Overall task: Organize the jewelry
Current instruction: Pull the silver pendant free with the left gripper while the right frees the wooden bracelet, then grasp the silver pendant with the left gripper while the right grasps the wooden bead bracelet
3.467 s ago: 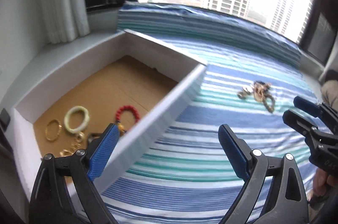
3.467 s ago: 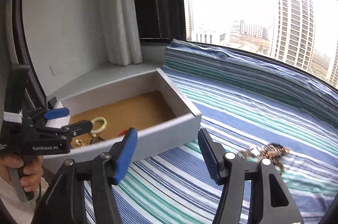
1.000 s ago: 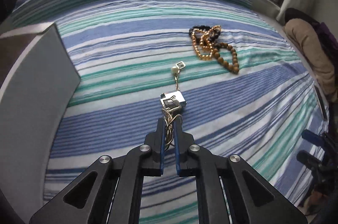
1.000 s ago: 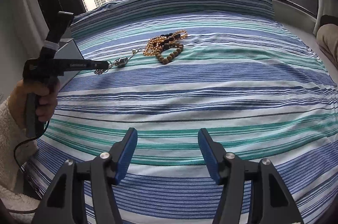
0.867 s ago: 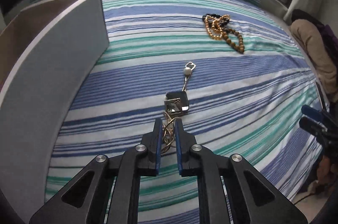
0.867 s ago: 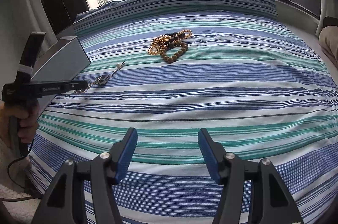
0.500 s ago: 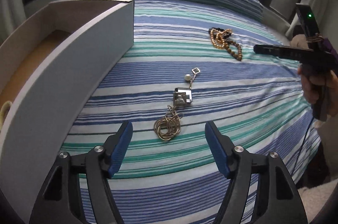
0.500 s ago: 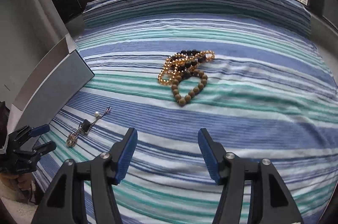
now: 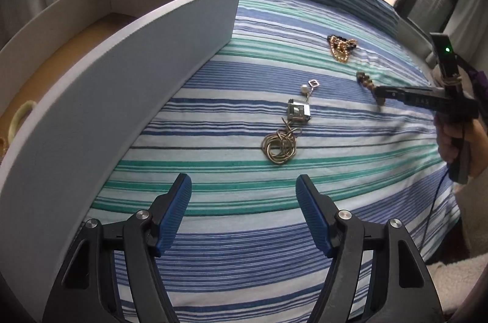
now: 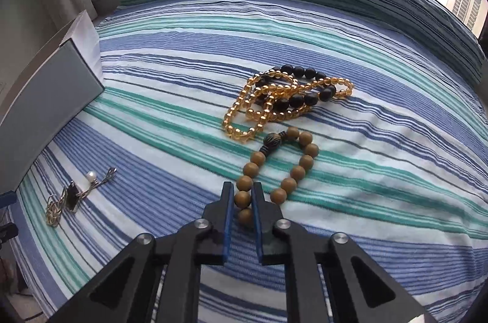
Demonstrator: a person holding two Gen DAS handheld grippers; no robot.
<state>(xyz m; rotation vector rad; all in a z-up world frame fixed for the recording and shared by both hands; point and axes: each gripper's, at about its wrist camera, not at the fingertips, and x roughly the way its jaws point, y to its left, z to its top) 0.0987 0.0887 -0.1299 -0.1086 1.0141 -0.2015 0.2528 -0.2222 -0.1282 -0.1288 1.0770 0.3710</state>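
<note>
Wooden bead bracelet [image 10: 300,163] on striped bed [image 10: 152,121], right gripper [image 10: 243,202] jaws closing onto its near beads, left gripper [image 9: 244,211] jaws spread over bare cover, gold chain [image 9: 279,144] beside white box [image 9: 122,73].

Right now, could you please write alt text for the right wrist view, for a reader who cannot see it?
The right gripper is closing on the near end of a brown wooden bead bracelet lying on a blue and green striped cloth. Beyond it lies a tangle of amber and black beads; a gold chain with a pendant lies left, near a white box.
</note>
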